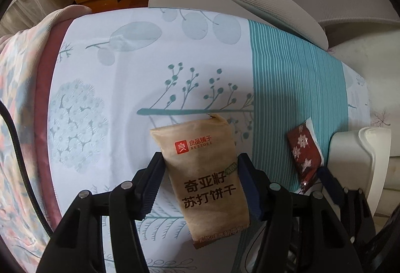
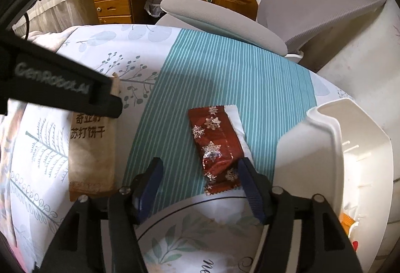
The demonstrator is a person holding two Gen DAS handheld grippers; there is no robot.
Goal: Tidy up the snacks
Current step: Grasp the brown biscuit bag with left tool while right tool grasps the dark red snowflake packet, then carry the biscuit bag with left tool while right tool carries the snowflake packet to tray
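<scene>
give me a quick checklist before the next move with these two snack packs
1. Left claw closed on the brown cracker pack: ok, both pads press its sides.
2. Right claw around the red snowflake pack: not ok, the pack sits by its right finger only, jaws open.
3. White bin within view for the drop: ok.
4. Bin has room: cannot tell, inside mostly hidden.
5. Tablecloth free of the cracker pack: cannot tell.
</scene>
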